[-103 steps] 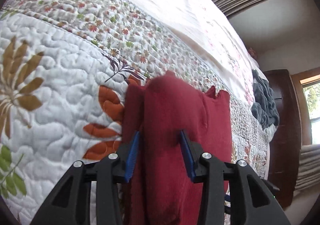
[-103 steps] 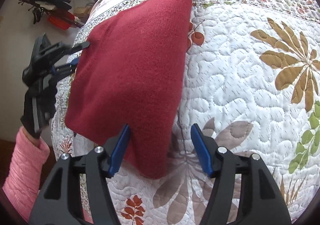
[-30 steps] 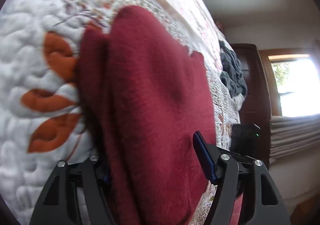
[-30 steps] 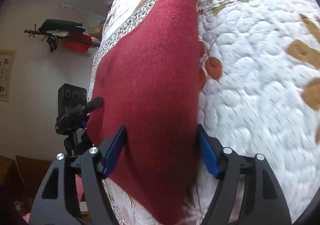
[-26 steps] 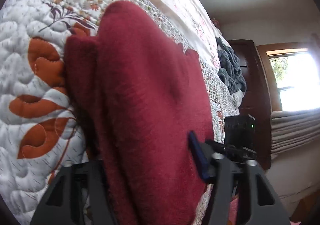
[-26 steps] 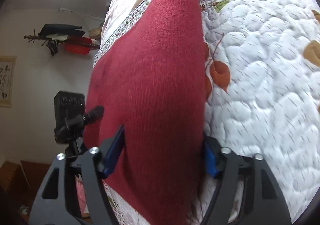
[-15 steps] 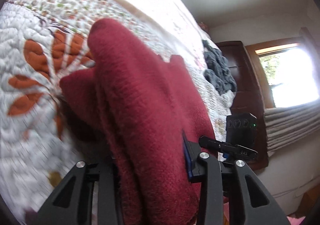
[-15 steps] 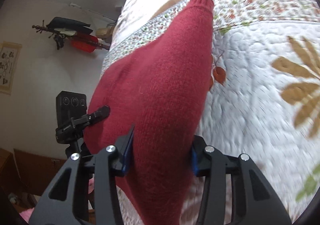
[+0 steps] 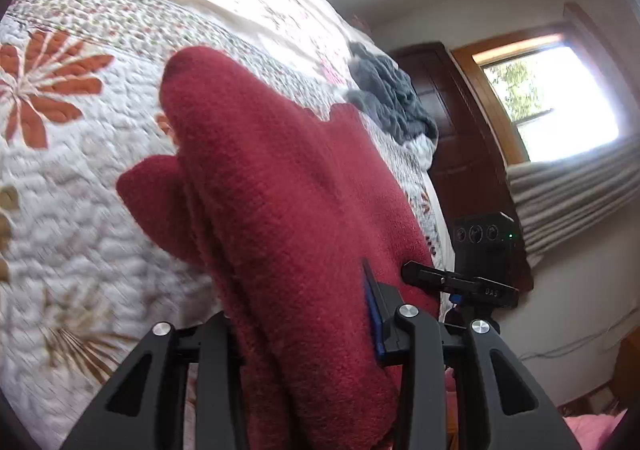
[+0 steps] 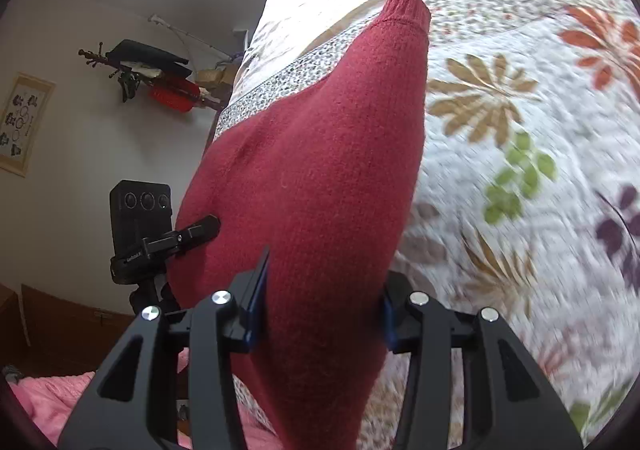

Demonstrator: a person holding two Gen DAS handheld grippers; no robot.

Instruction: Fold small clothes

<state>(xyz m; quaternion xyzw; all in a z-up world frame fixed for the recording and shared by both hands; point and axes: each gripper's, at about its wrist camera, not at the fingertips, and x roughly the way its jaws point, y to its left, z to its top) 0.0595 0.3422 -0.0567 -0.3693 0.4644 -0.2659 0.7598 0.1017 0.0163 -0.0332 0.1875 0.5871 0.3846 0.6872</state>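
A dark red knit sweater [image 9: 280, 186] is lifted off the quilted bed, stretched between both grippers. My left gripper [image 9: 304, 314] is shut on one bottom corner, thick folds bunched between its jaws. My right gripper [image 10: 324, 298] is shut on the other corner of the red sweater [image 10: 332, 154], whose ribbed cuff [image 10: 408, 8] points toward the far side of the bed. The right gripper [image 9: 460, 284] shows past the sweater's edge in the left wrist view, and the left gripper [image 10: 176, 240] shows at the left in the right wrist view.
The floral quilt [image 10: 520, 122] covers the bed under the sweater. A grey garment [image 9: 392, 102] lies bunched near the bed's far edge by a dark wooden cabinet [image 9: 460, 138]. A wall rack with bags [image 10: 152, 78] hangs beyond the bed. Pink sleeves [image 10: 44, 398] show low down.
Both grippers closed on the sweater's bottom corners and raised it off the quilt; the sweater now hangs taut between them and the view has swung across the bed.
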